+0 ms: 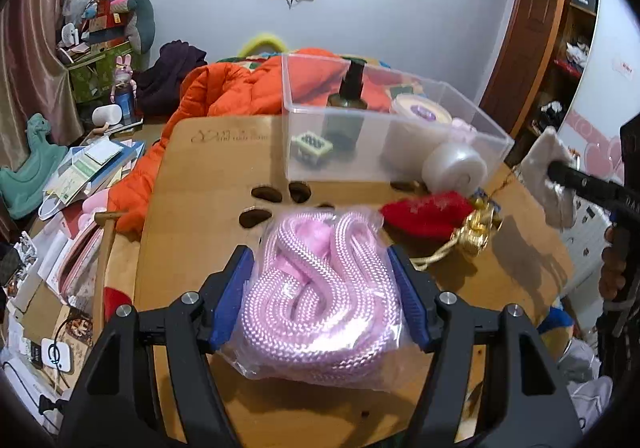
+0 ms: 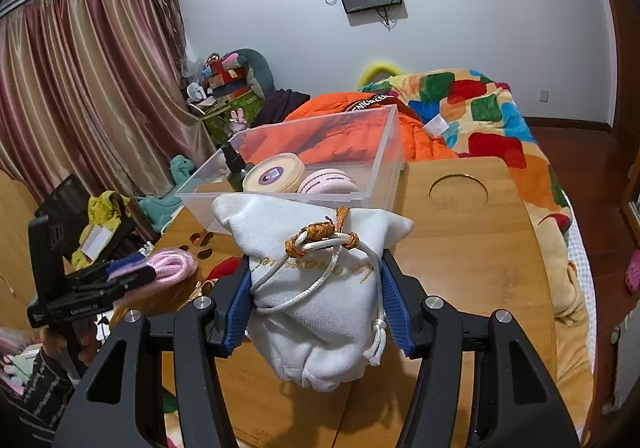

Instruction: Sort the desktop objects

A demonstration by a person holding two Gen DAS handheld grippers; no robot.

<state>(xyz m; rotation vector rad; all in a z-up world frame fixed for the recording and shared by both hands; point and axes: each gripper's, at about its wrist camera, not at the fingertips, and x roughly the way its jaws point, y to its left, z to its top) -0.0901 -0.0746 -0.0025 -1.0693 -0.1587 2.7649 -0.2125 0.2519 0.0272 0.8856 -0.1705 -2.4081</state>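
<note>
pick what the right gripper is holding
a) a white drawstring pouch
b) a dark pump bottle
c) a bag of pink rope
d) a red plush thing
a: in the right wrist view the right gripper has its blue pads pressed against both sides of the white drawstring pouch, while the bag of pink rope sits in the left gripper.
</note>
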